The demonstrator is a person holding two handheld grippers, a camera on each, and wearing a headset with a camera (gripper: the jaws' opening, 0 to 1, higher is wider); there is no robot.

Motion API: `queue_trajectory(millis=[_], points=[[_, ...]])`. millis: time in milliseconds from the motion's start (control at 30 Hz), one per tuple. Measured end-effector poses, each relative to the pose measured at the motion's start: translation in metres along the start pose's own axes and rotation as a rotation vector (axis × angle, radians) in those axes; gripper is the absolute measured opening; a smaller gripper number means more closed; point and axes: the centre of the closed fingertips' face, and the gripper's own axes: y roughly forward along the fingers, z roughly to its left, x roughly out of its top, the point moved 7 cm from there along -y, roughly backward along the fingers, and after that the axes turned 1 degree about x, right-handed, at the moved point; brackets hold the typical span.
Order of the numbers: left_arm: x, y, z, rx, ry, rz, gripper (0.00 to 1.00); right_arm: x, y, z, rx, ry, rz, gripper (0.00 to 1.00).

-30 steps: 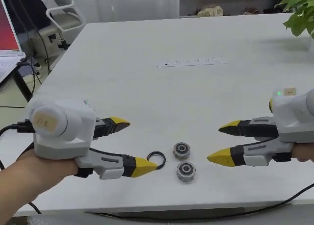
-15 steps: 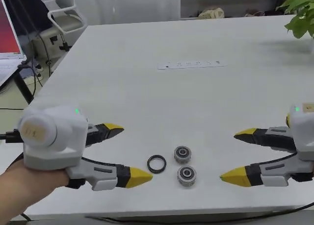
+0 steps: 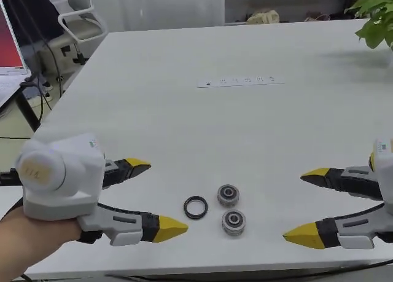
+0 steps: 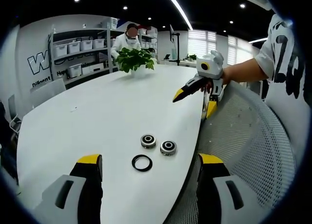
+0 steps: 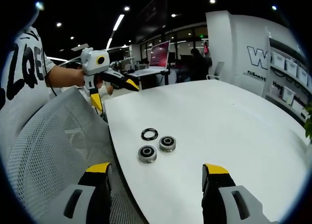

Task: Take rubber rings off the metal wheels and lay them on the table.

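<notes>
In the head view, my left tongs (image 3: 164, 197) and right tongs (image 3: 296, 206) are wide open and hold nothing. The black ring (image 3: 195, 207) lies flat on the table (image 3: 245, 128) between them, nearer the left, beside two metal wheels (image 3: 228, 195). In the left gripper view, the ring is just ahead, between my jaws. In the right gripper view, the ring is past the wheels.

Large white oval table (image 3: 258, 128), green leafy plant (image 4: 132, 59) on it, white wall shelving with storage bins (image 4: 80, 50), ceiling strip light (image 4: 176, 9) lit.
</notes>
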Motion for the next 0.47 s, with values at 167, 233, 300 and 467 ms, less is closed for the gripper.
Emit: queue_trajectory(millis=[167,233,300,467], points=[[0.0000,-0.0005,-0.0001,0.001,0.000,0.002,0.77,-0.0007,0.0003,0.0006,0.002,-0.007,0.006,0.75],[0.0000,-0.0006,0.0002,0.001,0.000,0.001,0.77,-0.0011,0.0003,0.0003,0.002,-0.010,0.009,0.75],[0.0001,-0.0009,0.0004,0.002,0.000,0.002,0.77,-0.0013,0.0001,0.0000,0.002,-0.008,0.008,0.75],[-0.0002,-0.0010,0.0004,0.003,-0.002,0.003,0.77,-0.0021,-0.0001,-0.0011,-0.004,-0.002,0.003,0.75]])
